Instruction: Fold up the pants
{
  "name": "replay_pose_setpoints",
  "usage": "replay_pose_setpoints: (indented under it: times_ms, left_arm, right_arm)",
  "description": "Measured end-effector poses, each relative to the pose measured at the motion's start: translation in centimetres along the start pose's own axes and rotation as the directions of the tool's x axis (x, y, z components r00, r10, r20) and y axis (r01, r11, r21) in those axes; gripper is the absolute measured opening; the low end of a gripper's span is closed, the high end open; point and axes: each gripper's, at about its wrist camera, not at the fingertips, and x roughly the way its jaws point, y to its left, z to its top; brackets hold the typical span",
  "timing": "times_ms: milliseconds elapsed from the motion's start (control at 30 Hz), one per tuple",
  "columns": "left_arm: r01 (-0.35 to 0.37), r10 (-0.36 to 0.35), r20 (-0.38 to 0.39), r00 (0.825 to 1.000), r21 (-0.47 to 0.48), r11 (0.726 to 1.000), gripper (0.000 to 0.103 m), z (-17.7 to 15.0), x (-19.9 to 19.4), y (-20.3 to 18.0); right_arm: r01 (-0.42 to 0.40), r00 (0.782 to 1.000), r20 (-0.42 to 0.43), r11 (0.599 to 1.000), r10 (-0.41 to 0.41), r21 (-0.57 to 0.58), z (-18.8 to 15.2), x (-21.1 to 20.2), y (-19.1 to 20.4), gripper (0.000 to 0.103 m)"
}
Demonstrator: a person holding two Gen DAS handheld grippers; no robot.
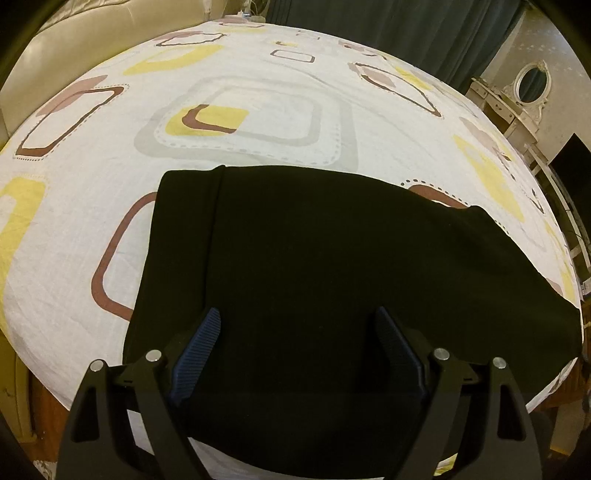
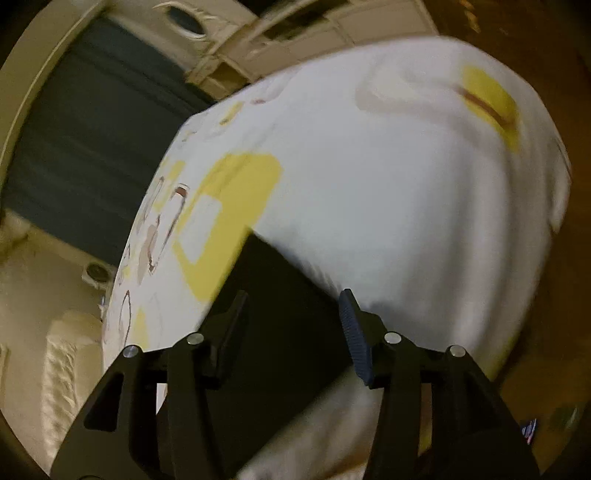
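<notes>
The black pants (image 1: 303, 258) lie folded flat on the patterned bedsheet (image 1: 258, 110), near the bed's front edge. My left gripper (image 1: 299, 325) is open and empty, hovering above the near part of the pants. In the right wrist view the picture is blurred and tilted. The pants (image 2: 280, 295) show there as a dark strip running between the fingers. My right gripper (image 2: 293, 310) is open, with its jaws on either side of that strip and not closed on it.
The bed carries a white sheet (image 2: 388, 184) with yellow and brown shapes. A cream headboard (image 1: 92, 29) is at the far left. Dark curtains (image 1: 406, 22) hang behind the bed. A white dresser with an oval mirror (image 1: 532, 85) stands at the right.
</notes>
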Motion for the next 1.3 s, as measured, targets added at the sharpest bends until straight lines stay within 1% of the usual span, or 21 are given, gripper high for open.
replay_pose_setpoints:
  times_ms: [100, 167, 200, 267, 300, 367, 467, 500, 533, 567, 633, 733, 833, 967, 1000, 1033, 1100, 1133, 1200, 1233, 1300]
  left_arm:
    - [0.003, -0.003, 0.0, 1.0, 0.0, 1.0, 0.085, 0.0, 0.0, 0.1]
    - [0.008, -0.008, -0.001, 1.0, -0.008, 1.0, 0.085, 0.1, -0.1, 0.2]
    - [0.011, -0.011, -0.001, 1.0, -0.014, 1.0, 0.085, 0.1, -0.2, 0.2]
    - [0.014, -0.014, -0.003, 1.0, -0.016, 1.0, 0.085, 0.1, -0.2, 0.2]
    - [0.015, -0.015, -0.002, 1.0, -0.016, 1.0, 0.085, 0.1, -0.2, 0.1]
    - [0.017, -0.017, 0.0, 1.0, -0.02, 1.0, 0.085, 0.1, -0.2, 0.1]
    - [0.017, -0.017, 0.003, 1.0, -0.017, 1.0, 0.085, 0.0, -0.2, 0.1]
    - [0.016, -0.016, 0.004, 1.0, -0.014, 1.0, 0.085, 0.0, -0.2, 0.0]
    - [0.015, -0.015, 0.004, 1.0, -0.012, 1.0, 0.085, 0.0, -0.2, 0.0]
    - [0.015, -0.015, 0.003, 1.0, -0.01, 1.0, 0.085, -0.1, -0.2, 0.0]
    - [0.02, -0.02, 0.002, 1.0, -0.009, 1.0, 0.085, -0.1, -0.3, 0.1]
    - [0.029, -0.029, 0.002, 1.0, -0.012, 1.0, 0.085, -0.1, -0.3, 0.4]
    - [0.031, -0.031, 0.0, 1.0, -0.004, 1.0, 0.085, -0.1, -0.3, 0.4]
    - [0.028, -0.028, -0.005, 1.0, 0.026, 0.999, 0.085, -0.2, -0.3, 0.3]
    - [0.031, -0.031, -0.007, 1.0, 0.031, 0.999, 0.085, -0.2, -0.3, 0.3]
    - [0.033, -0.033, -0.007, 0.999, 0.035, 0.999, 0.085, -0.1, -0.4, 0.4]
    - [0.032, -0.032, 0.003, 0.999, 0.041, 0.999, 0.085, -0.1, -0.9, 0.3]
    - [0.025, -0.025, 0.012, 1.0, 0.045, 0.999, 0.085, -0.1, -1.2, 0.2]
    - [0.026, -0.029, 0.051, 0.998, 0.059, 0.998, 0.085, 0.0, -2.3, 0.0]
    - [0.031, -0.035, 0.068, 0.997, 0.071, 0.997, 0.085, 0.0, -2.8, -0.1]
    - [0.008, -0.022, 0.114, 0.993, 0.114, 0.993, 0.085, 0.1, -3.6, -0.6]
  right_arm:
    - [-0.043, 0.999, -0.03, 0.997, 0.045, 0.065, -2.6, -1.1, -0.9, 0.05]
    - [-0.026, 1.0, 0.001, 0.995, 0.026, 0.097, -4.1, -2.1, -0.9, 0.05]
    - [-0.055, 0.998, 0.02, 0.991, 0.053, 0.119, -4.7, -2.5, -0.9, 0.05]
    - [-0.067, 0.998, 0.018, 0.987, 0.065, 0.145, -5.7, -2.7, -0.6, 0.05]
    - [-0.082, 0.997, 0.001, 0.986, 0.083, 0.143, -6.0, -2.4, -0.3, 0.05]
    - [-0.085, 0.993, -0.073, 0.99, 0.093, 0.109, -6.4, -0.8, 0.6, 0.05]
    - [-0.119, 0.984, -0.119, 0.988, 0.13, 0.096, -6.9, 1.1, 1.8, 0.05]
    - [-0.117, 0.984, -0.127, 0.989, 0.127, 0.087, -6.9, 1.8, 2.3, 0.045]
    - [-0.087, 0.987, -0.131, 0.994, 0.096, 0.071, -6.9, 2.5, 2.5, 0.02]
    - [-0.065, 0.99, -0.125, 0.996, 0.072, 0.058, -6.8, 2.8, 2.6, 0.014]
    - [-0.074, 0.989, -0.123, 0.996, 0.081, 0.056, -6.6, 3.1, 2.4, 0.01]
    - [-0.109, 0.985, -0.124, 0.989, 0.121, 0.101, -6.4, 3.3, 0.8, 0.009]
    - [-0.148, 0.978, -0.12, 0.975, 0.168, 0.163, -6.7, 3.5, -0.8, 0.008]
    - [-0.134, 0.978, -0.148, 0.987, 0.146, 0.089, -6.5, 3.0, 0.2, 0.013]
    - [-0.128, 0.979, -0.153, 0.989, 0.137, 0.071, -6.3, 2.4, 0.4, 0.018]
    - [-0.093, 0.985, -0.142, 0.995, 0.099, 0.047, -5.9, 1.5, 0.4, 0.021]
    - [-0.03, 0.995, -0.092, 1.0, 0.03, 0.002, -5.5, -0.6, 0.9, 0.021]
    - [0.006, 0.999, -0.053, 0.999, -0.008, -0.038, -5.1, -1.9, 1.8, 0.022]
    - [0.031, 0.999, -0.01, 0.989, -0.033, -0.142, -5.0, -3.3, 4.6, 0.027]
    - [0.018, 1.0, -0.012, 0.983, -0.021, -0.183, -5.3, -3.4, 6.0, 0.029]
    - [-0.061, 0.997, -0.06, 0.959, 0.046, -0.278, -6.4, -2.6, 10.3, 0.034]
